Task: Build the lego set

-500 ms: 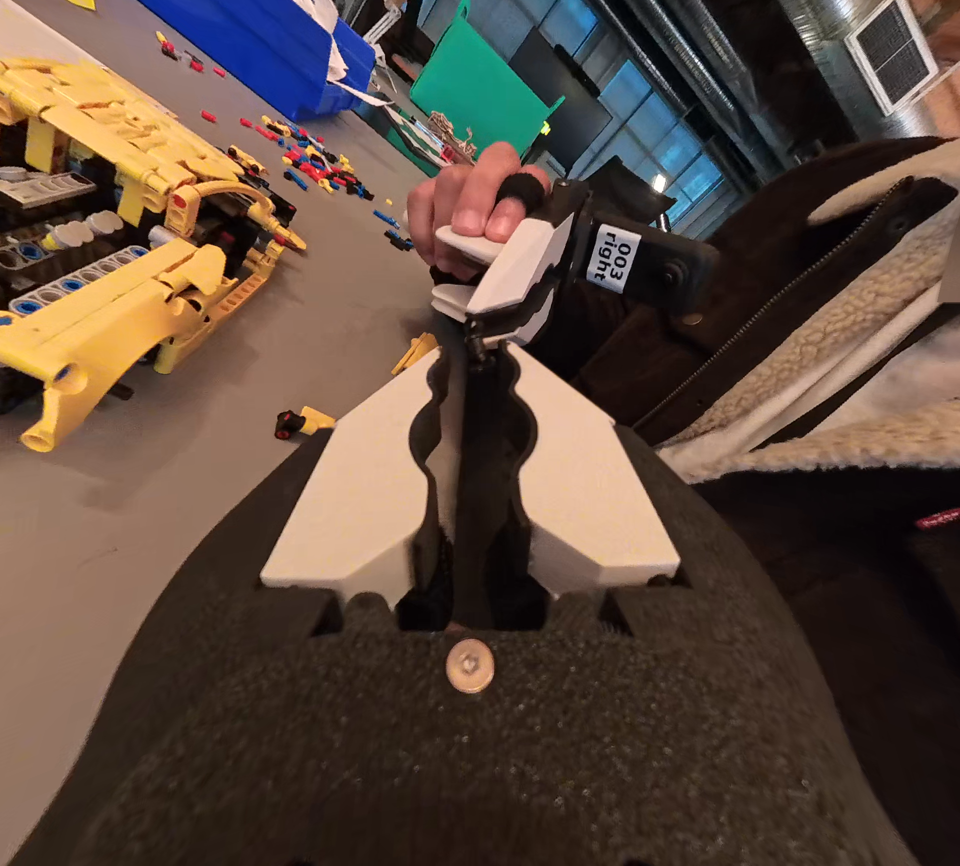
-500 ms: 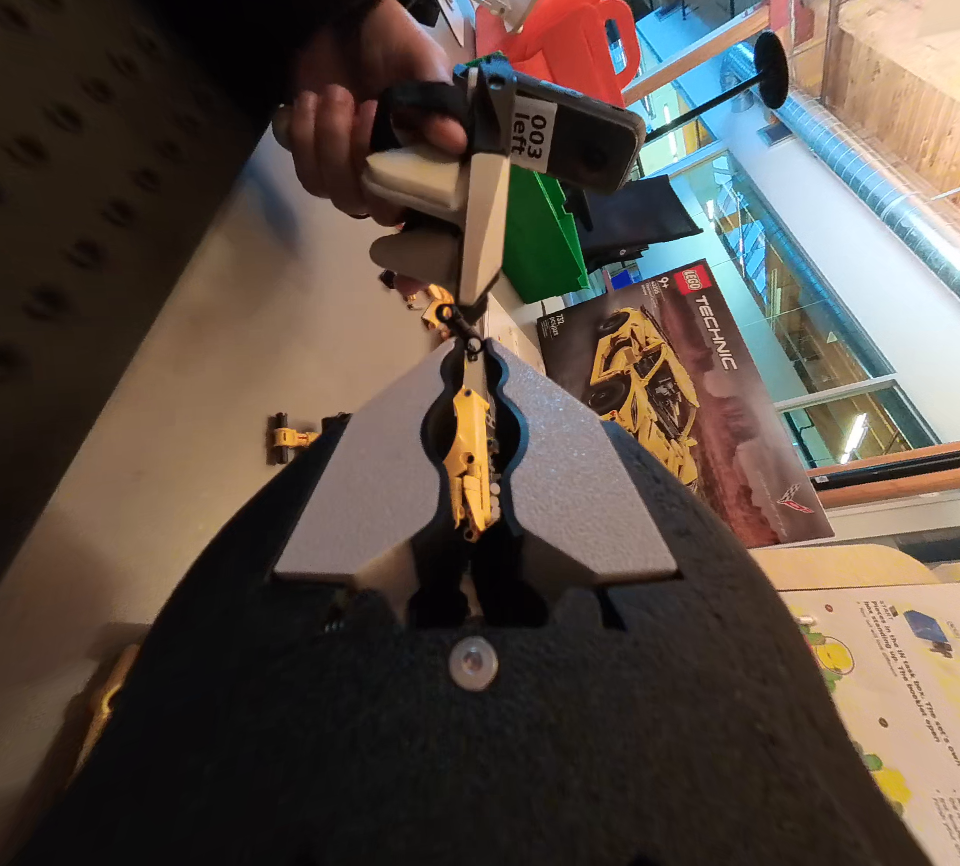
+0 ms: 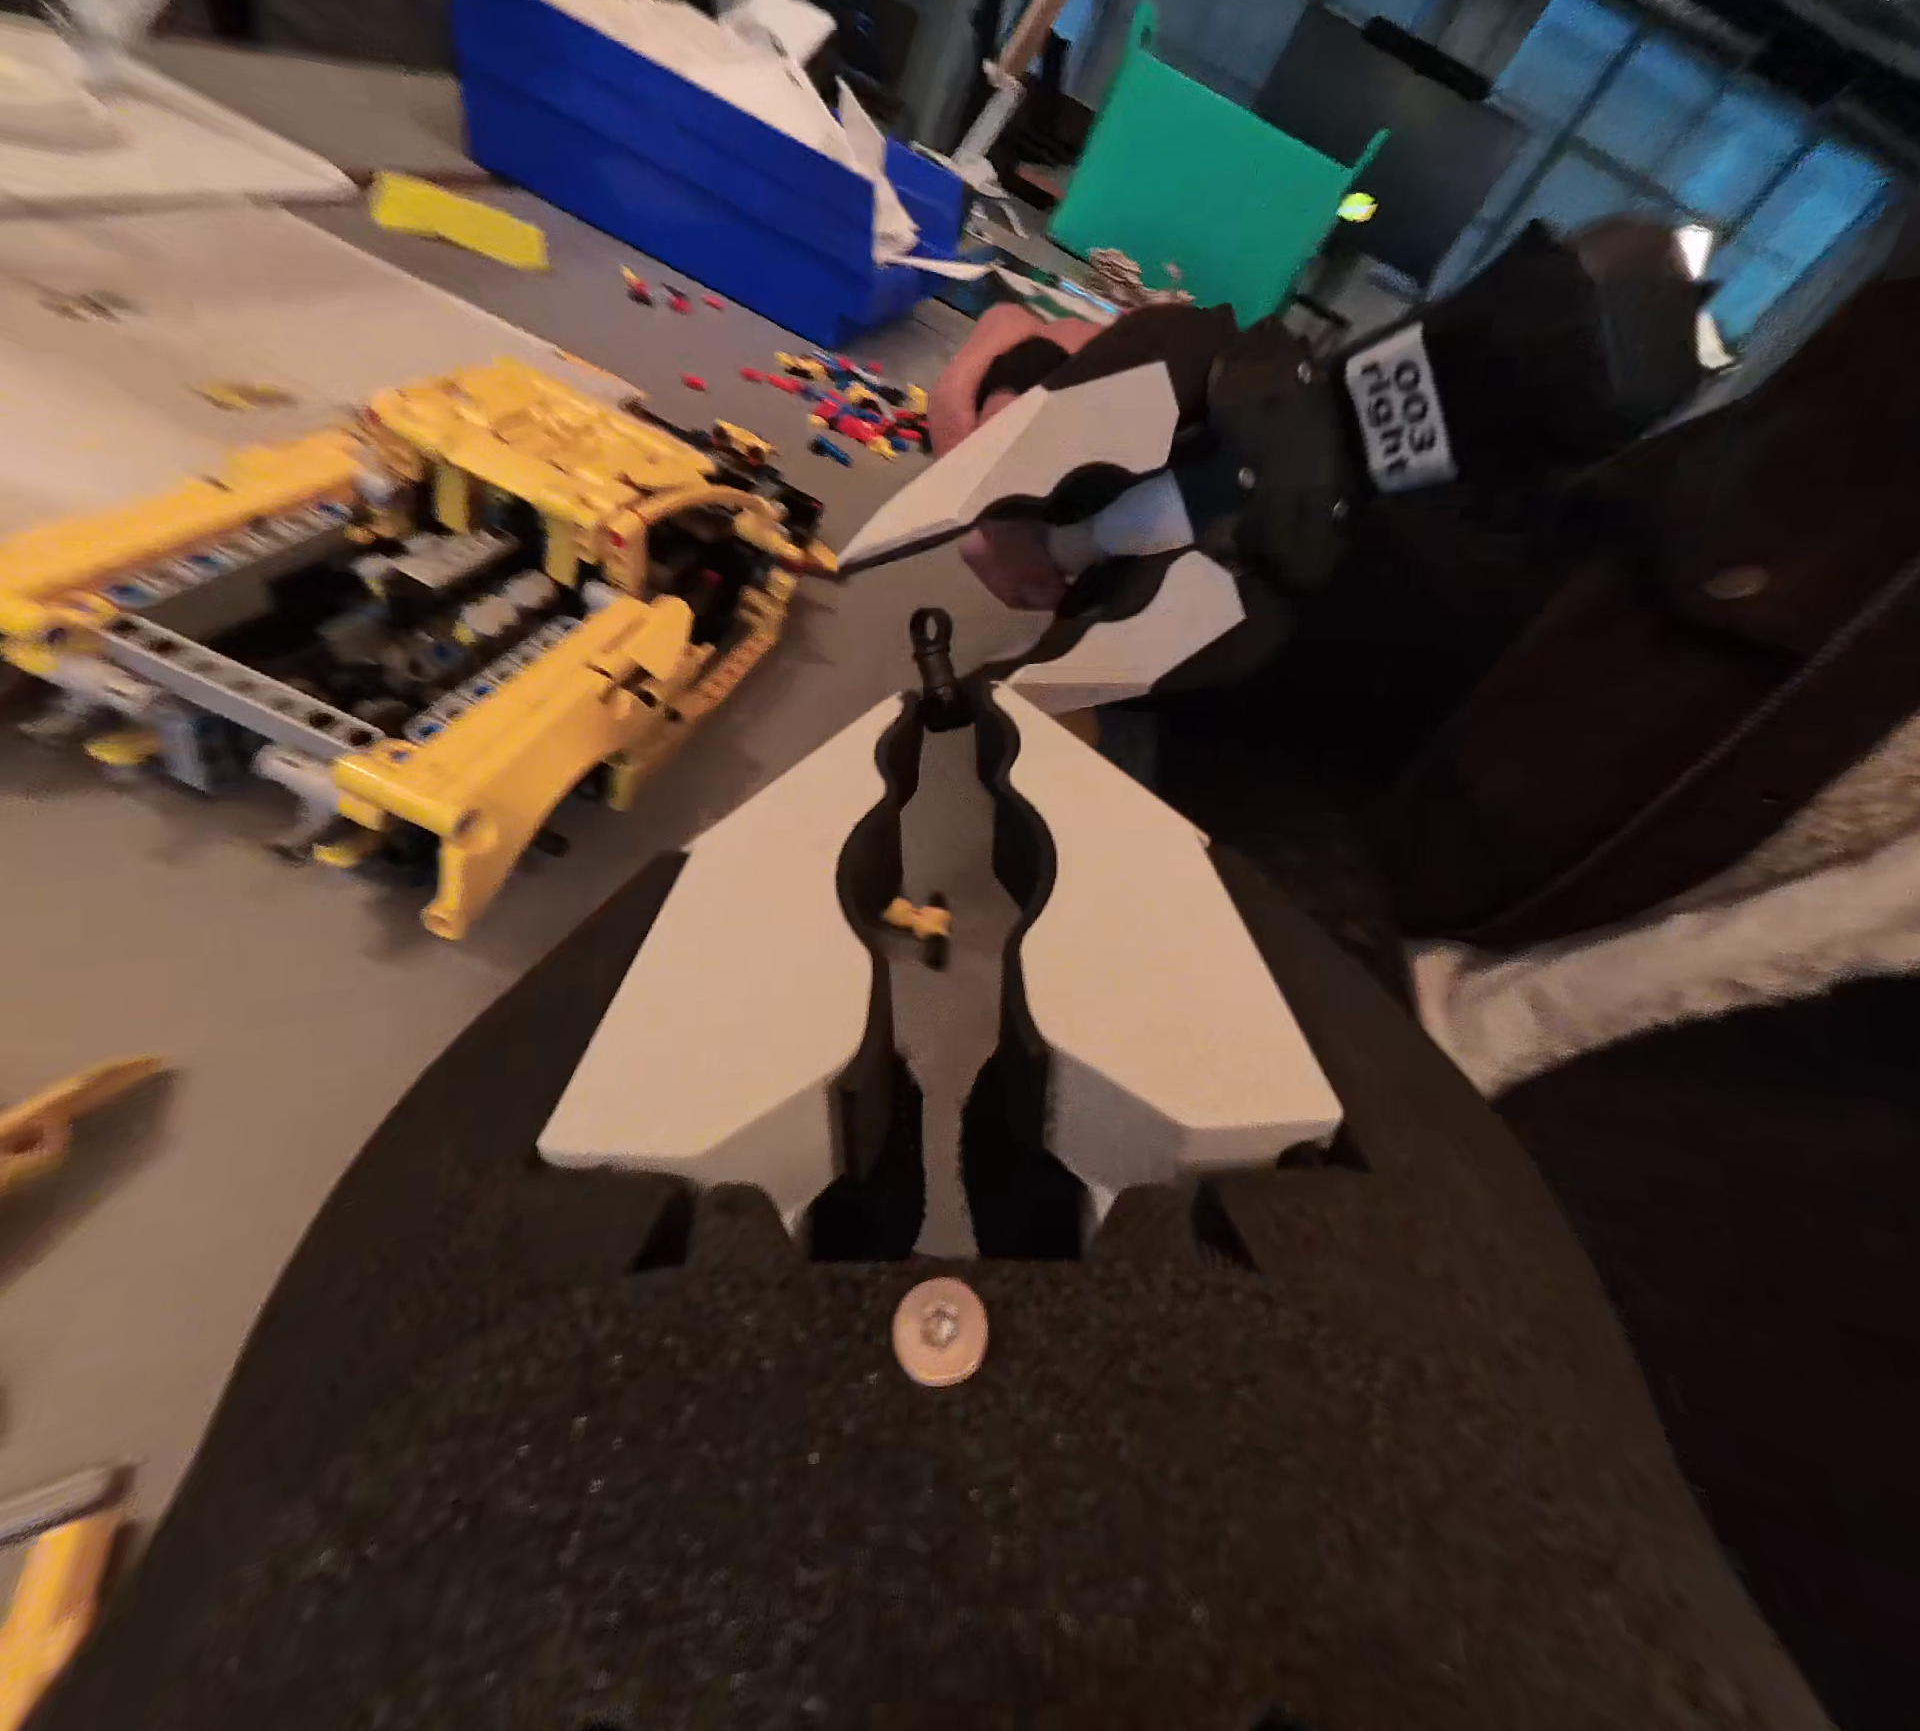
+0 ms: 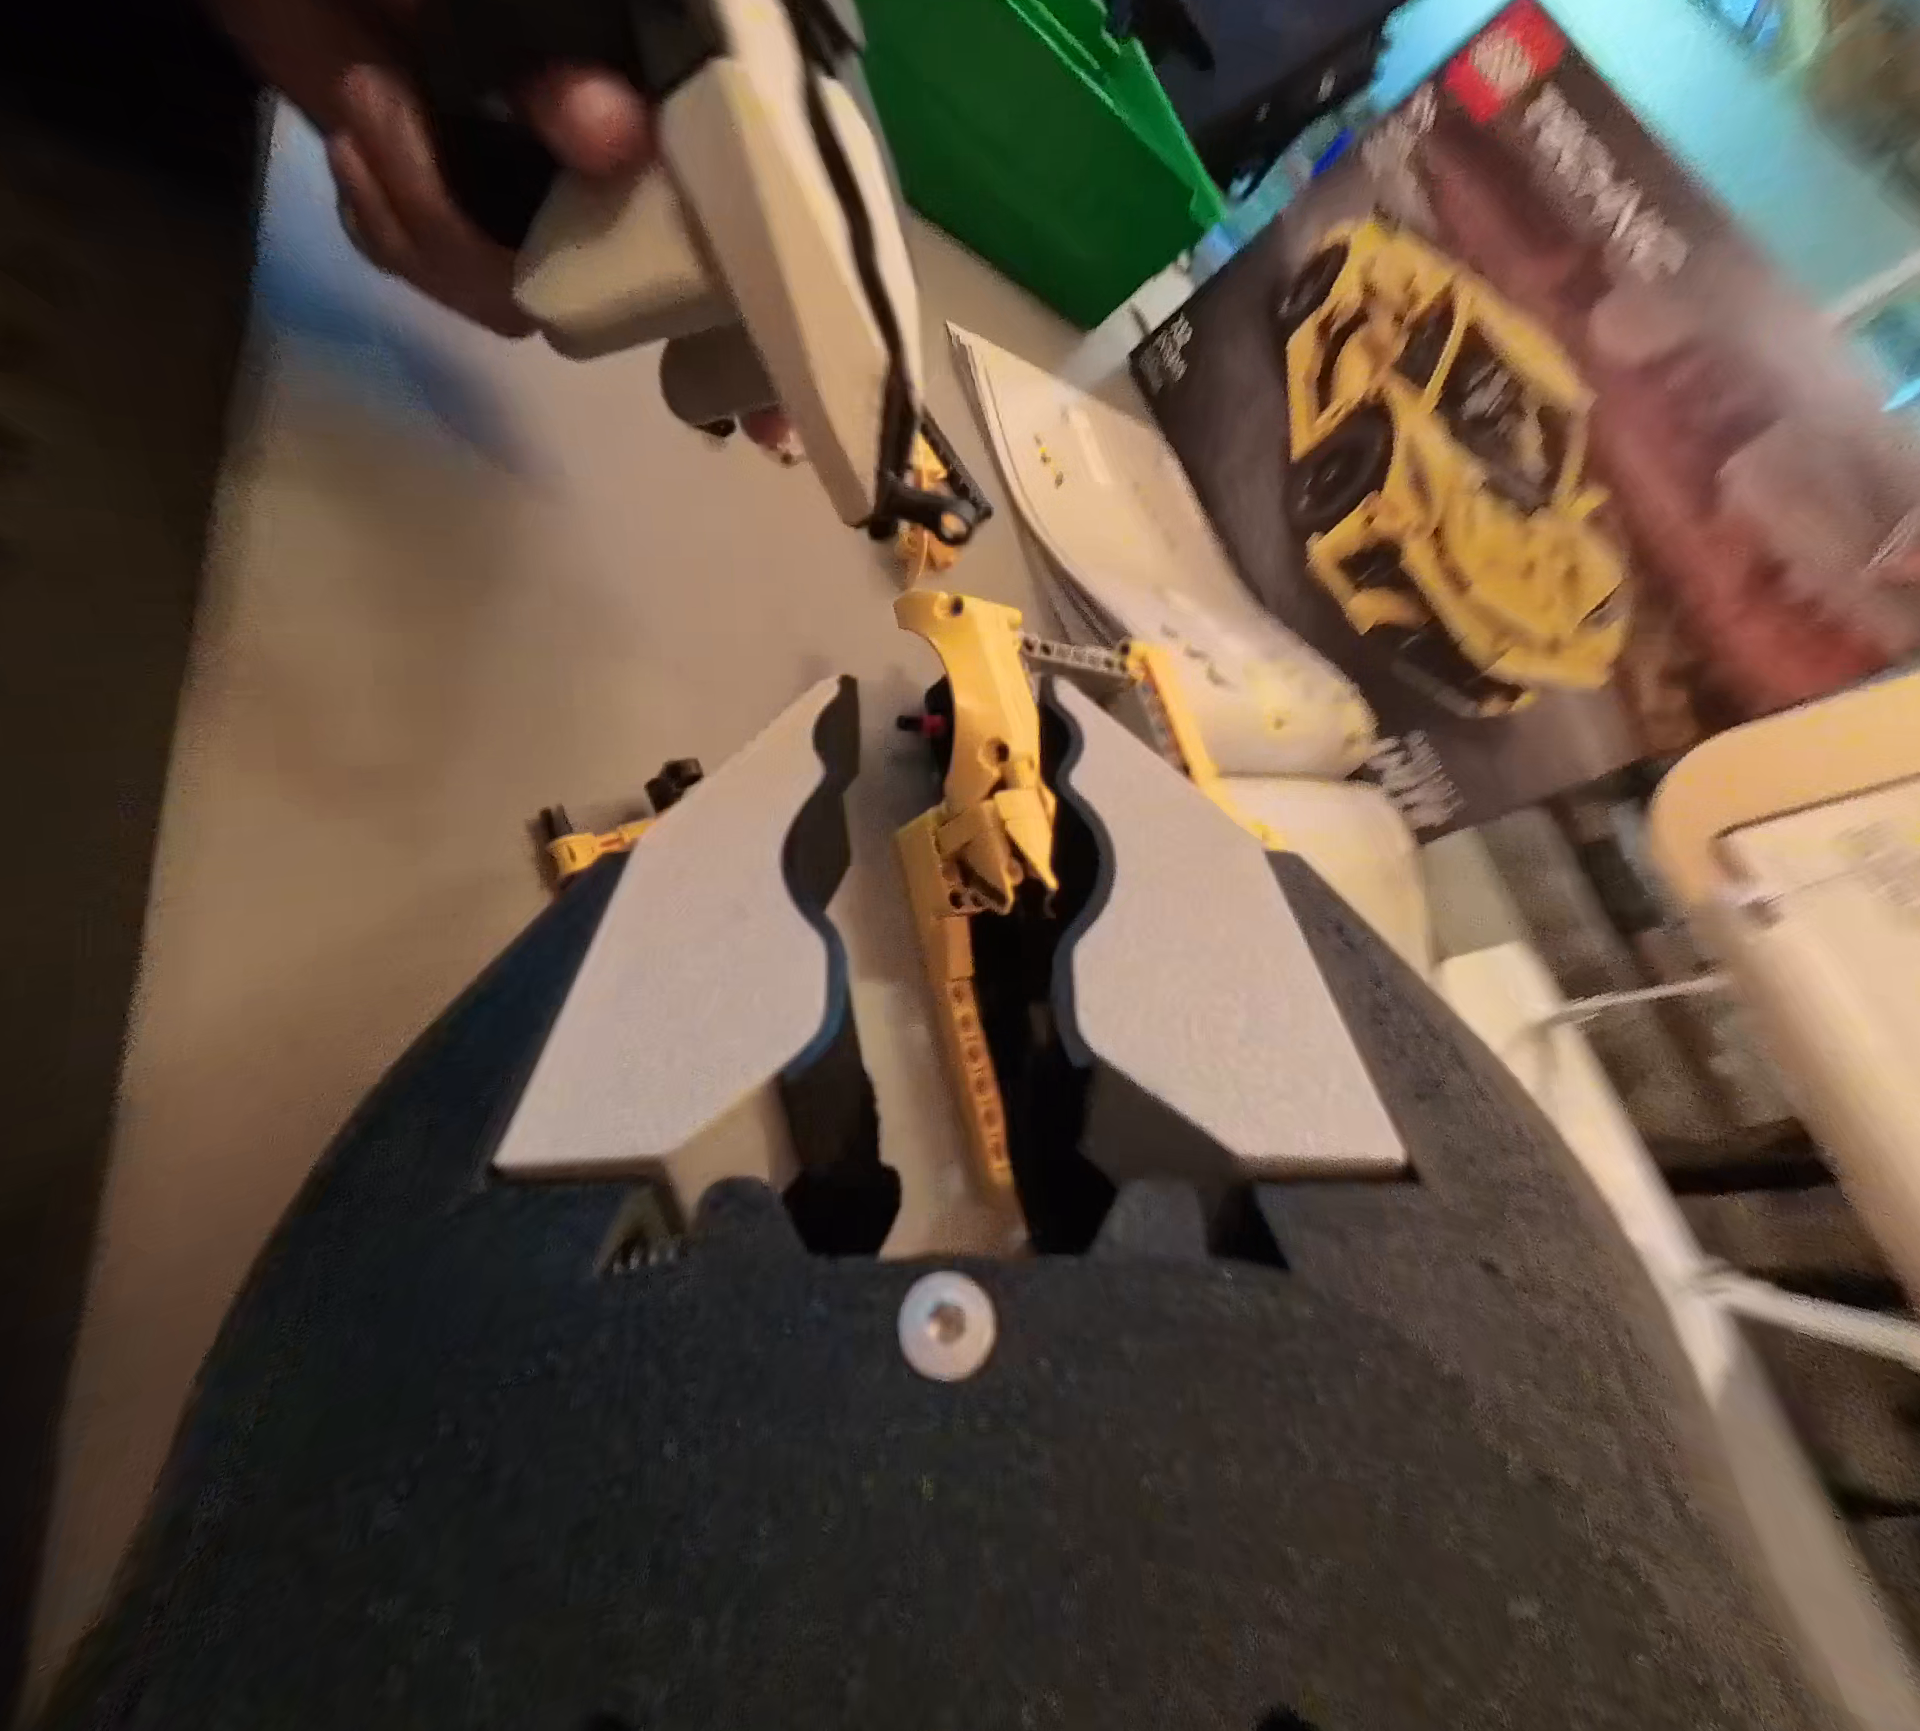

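**Change from the earlier frame**
- The two grippers met tip to tip half a second ago. They are now apart.
- The right gripper (image 4: pixel 951 689) was clamped on the yellow sub-assembly (image 4: pixel 977 808). Its fingers are now spread, with a clear gap on the left side of the part.
- The left wrist view has swung toward the yellow car model (image 3: pixel 416 601) on the grey table (image 3: pixel 208 1006).

**Left gripper**
- The left gripper (image 3: pixel 951 694) has its fingertips pressed together on a small black connector (image 3: pixel 930 642). The ring end of the connector projects beyond the tips.

**Yellow sub-assembly**
- It sits between the right gripper's fingers, close against the right finger.
- The frames do not show whether it rests on the table or hangs against that finger.
- Its long axis runs along the fingers.
- The curved panel end points forward, past the fingertips.
- The thin holed beam end points back toward the camera.

**Surroundings**
- The set box (image 4: pixel 1507 434) and an instruction booklet (image 4: pixel 1091 476) lie beyond the part.
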Tool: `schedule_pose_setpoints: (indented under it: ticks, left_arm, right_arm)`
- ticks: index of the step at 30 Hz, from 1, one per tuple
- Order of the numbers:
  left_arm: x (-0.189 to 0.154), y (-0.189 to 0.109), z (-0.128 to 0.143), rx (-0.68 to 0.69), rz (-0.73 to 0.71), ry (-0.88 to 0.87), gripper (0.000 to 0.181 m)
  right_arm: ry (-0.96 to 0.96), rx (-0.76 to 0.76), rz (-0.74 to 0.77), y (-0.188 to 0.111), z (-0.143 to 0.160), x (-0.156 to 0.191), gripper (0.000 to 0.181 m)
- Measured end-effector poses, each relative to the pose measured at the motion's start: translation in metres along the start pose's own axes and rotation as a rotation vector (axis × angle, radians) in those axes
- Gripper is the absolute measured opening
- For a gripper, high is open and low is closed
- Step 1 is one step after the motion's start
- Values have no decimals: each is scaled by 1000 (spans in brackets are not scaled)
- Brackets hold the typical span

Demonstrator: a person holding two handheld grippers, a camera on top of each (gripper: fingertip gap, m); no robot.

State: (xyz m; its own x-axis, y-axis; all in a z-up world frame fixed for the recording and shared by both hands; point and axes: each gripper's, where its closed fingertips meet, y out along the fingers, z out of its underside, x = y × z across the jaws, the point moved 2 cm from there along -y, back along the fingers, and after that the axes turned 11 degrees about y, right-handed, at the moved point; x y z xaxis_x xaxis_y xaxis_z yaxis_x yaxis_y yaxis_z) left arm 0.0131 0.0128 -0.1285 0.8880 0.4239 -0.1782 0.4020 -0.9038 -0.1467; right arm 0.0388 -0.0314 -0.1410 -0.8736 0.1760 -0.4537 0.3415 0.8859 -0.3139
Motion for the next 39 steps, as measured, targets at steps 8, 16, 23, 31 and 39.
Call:
schedule_pose_setpoints:
  ticks: [8,16,23,31,39]
  left_arm:
    - [14,-5,-17,13,-391,569,9]
    - [3,12,-9,146,-502,956,9]
    - [0,15,-5,153,-467,941,10]
    - [1,16,-2,174,-466,910,10]
    - [-17,13,-13,3,-193,489,9]
  right_arm:
    - [733,-20,-294,-1,-4,-15,27]
    - [1067,-123,-533,-4,-25,-12,19]
    - [1066,-108,-580,-5,-24,-8,10]
    - [1067,-80,-568,-3,-19,-8,7]
    - [941,-147,-579,-10,-27,-10,26]
